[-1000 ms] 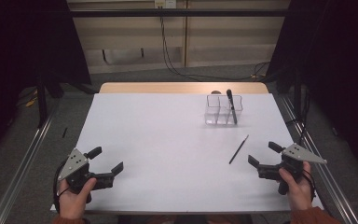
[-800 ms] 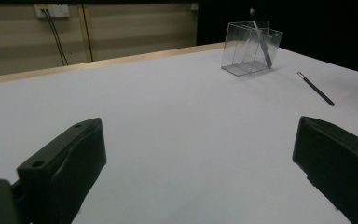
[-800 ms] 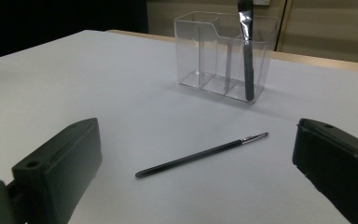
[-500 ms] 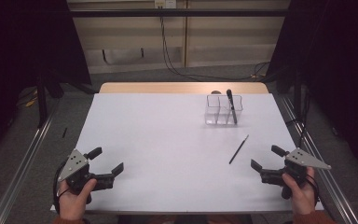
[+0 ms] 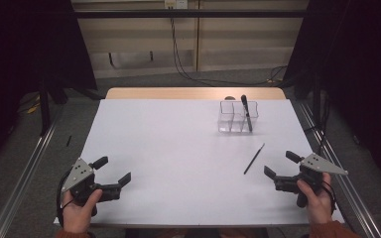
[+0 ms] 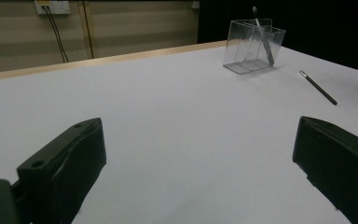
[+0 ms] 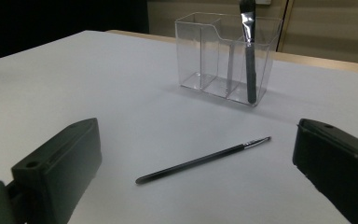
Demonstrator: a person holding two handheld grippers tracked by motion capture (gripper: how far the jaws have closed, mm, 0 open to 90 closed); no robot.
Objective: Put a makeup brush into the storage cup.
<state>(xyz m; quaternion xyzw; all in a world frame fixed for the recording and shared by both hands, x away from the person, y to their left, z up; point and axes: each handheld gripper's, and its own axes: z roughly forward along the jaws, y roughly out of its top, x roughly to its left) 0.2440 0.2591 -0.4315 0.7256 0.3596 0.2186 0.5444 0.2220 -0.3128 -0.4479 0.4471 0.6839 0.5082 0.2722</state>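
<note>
Black against the white sheet on the table (image 5: 178, 148), the thin brush (image 5: 254, 159) lay loose and slanting, just ahead of my right gripper (image 5: 279, 165) and a little toward the middle, well short of the clear organiser (image 5: 237, 117) at the far right. Over the last second I had drawn that right gripper back toward me and slightly outward; it had sat closer in beside the brush's near end, and now it was further off. Its jaws were spread wide and held nothing. My left gripper (image 5: 113, 171) had not shifted at all, parked at the near left corner with its jaws equally wide and empty. I judged that the pickup had not begun: the pull-back looked like lining up for an approach, with the brush apparently meant to join the one already in the holder.

From the right gripper view the brush (image 7: 203, 160) lay crosswise between the two jaws with its ferrule and tip to the right, a detail too small to read from above. That view also showed the organiser (image 7: 214, 56) split into compartments, the thicker brush (image 7: 248, 56) leaning in the rightmost one. From the left gripper view the thin brush (image 6: 318, 87) was far off to the right, beyond easy reach
</note>
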